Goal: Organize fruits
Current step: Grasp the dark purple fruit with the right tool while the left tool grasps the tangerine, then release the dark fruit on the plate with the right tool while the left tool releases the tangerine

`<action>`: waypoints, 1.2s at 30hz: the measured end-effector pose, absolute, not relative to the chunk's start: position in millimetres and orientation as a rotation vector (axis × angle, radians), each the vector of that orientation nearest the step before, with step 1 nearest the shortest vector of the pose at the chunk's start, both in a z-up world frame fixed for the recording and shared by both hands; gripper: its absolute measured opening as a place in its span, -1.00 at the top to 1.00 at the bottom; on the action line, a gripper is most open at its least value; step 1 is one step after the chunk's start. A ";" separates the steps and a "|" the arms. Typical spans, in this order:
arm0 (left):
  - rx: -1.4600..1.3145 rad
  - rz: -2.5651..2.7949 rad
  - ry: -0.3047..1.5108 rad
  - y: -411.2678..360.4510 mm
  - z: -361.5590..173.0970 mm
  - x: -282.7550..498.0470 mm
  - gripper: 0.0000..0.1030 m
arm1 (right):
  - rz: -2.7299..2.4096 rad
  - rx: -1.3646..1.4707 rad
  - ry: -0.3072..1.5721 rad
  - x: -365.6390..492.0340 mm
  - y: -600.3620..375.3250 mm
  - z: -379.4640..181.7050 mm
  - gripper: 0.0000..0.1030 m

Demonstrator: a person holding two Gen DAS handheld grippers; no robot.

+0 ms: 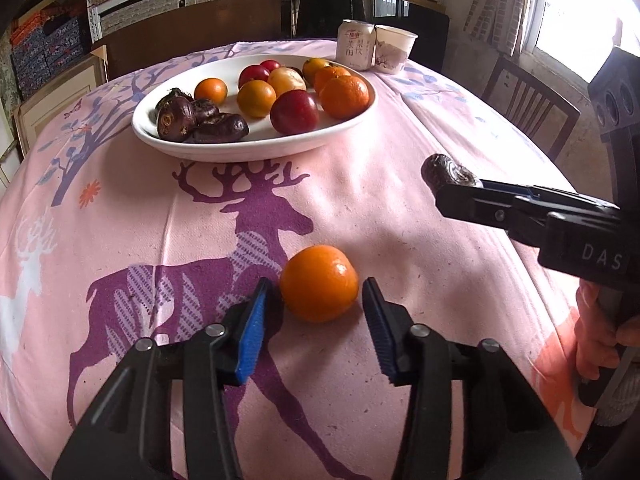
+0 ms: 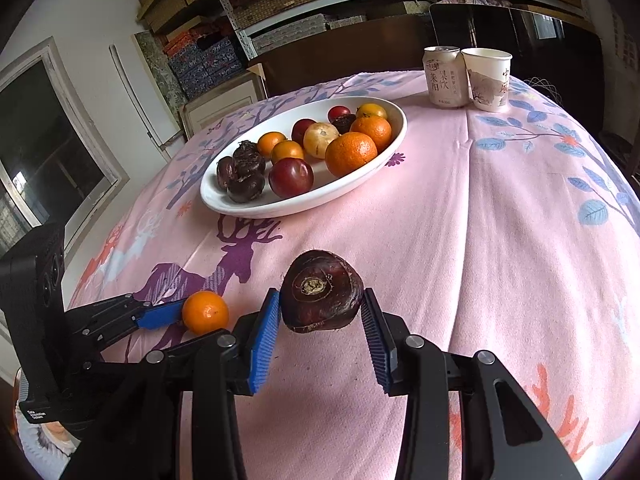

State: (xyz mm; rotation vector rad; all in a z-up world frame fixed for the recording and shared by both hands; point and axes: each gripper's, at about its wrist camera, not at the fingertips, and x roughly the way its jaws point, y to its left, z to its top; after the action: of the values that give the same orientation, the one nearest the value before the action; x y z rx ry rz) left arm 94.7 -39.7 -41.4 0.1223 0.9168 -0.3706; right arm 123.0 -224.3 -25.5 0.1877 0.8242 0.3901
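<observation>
Starting on the left: left gripper (image 1: 316, 312) sitting open around the orange (image 1: 319, 283), one blue pad on each side, small gaps showing, not pinching yet. Orange resting on the pink counter (image 1: 400, 140), well short of the plate (image 1: 256, 148).

Guessing the orange handles easy enough: light, firm-ish, waxy skin so maybe a bit slippery, and round so likely to roll if nudged off-centre. Best bet looking like a squeeze across the widest part, pads level, gentle pressure so nothing bruises.

Moving right: right gripper (image 2: 320, 324) closed on the dark nut (image 2: 322, 292), looking like a water chestnut, pinched at its flanks with the stem scar facing the camera. Seemingly held just off the cloth, hard to be sure. Probably hard-shelled and light, so little risk of crushing, though the tapered sides could let it squirt out.

Further back, plate already carrying oranges, red plums, one pale yellow fruit and a cluster of similar nuts (image 2: 242, 174) at its left end. Presumably heading there to join them. Can (image 2: 446, 76) and cup (image 2: 486, 80) standing behind the plate, touching each other.
</observation>
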 end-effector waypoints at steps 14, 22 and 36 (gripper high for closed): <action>0.097 -0.321 0.850 -25.3 -29.0 93.2 0.28 | 0.401 0.155 0.839 121.0 -216.5 -30.8 0.19; 0.112 -0.279 0.827 -22.3 -26.1 91.5 0.28 | 0.418 0.150 0.820 115.3 -213.8 -28.7 0.19; 0.058 -0.213 0.693 -0.5 60.9 157.1 0.29 | 0.434 0.166 0.673 151.5 -214.1 57.3 0.19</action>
State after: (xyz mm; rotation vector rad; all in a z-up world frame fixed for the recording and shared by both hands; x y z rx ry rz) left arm 157.1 -0.5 60.9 0.0582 0.6927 -0.2128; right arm 151.5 -214.1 57.3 0.1659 0.6730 0.4338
